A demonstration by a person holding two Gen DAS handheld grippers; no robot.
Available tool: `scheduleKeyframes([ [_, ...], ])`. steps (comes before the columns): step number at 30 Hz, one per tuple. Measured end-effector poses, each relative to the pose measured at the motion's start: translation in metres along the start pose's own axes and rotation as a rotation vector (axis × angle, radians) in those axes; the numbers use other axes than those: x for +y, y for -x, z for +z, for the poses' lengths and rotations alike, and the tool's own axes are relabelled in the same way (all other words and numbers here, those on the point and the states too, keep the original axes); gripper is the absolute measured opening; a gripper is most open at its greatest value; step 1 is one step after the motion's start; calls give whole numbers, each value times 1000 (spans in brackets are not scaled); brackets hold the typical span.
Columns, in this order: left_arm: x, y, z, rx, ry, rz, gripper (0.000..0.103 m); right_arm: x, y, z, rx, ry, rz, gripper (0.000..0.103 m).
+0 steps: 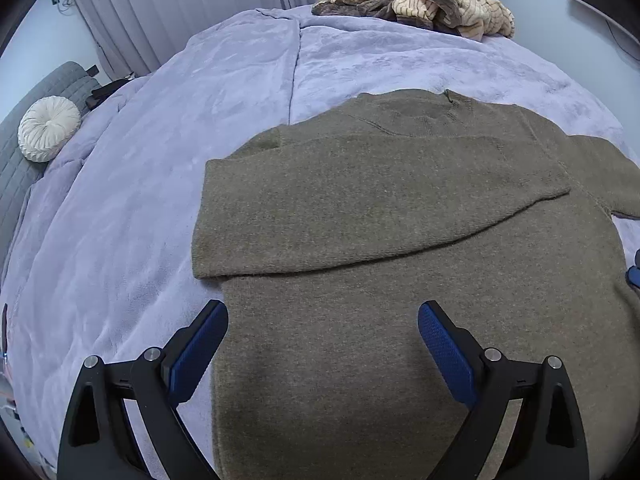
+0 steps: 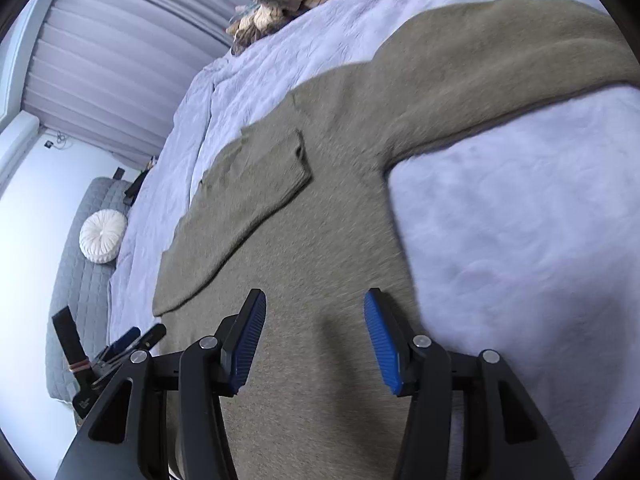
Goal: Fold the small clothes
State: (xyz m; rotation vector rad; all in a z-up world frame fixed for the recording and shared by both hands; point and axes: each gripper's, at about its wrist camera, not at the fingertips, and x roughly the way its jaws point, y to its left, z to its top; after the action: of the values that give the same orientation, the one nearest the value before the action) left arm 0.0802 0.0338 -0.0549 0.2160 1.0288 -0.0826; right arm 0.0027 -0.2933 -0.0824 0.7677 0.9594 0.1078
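Here 1 olive sweater (image 1: 400, 280) lies flat under 2 claws, left claw (image 1: 323, 344) and right claw (image 2: 315, 338), both spread apart.

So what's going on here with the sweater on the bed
A person with a claw in each hand is partway through folding an olive-brown sweater spread flat on a lavender blanket. One sleeve is already folded across the chest; the other sleeve is out to the side, unfolded. The left claw and the right claw hover open over the lower body of the sweater, gripping nothing. A heap of other clothes sits at the far end of the bed.
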Motion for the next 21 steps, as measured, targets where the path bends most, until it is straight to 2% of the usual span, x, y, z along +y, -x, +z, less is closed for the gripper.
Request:
scheduleKeyframes([
  [4,-21,7,4,-10,-33,-33,96,-25,33,16,-101,-41,-16,60],
  [8,-42,14,10,-17,-46,-90,96,-60,59,27,-163,-119,-57,61],
  [14,-67,10,23,9,10,-178,96,-111,96,38,-270,-247,-60,61],
  [21,-98,3,41,13,45,-233,96,-168,129,73,-429,-443,-86,61],
])
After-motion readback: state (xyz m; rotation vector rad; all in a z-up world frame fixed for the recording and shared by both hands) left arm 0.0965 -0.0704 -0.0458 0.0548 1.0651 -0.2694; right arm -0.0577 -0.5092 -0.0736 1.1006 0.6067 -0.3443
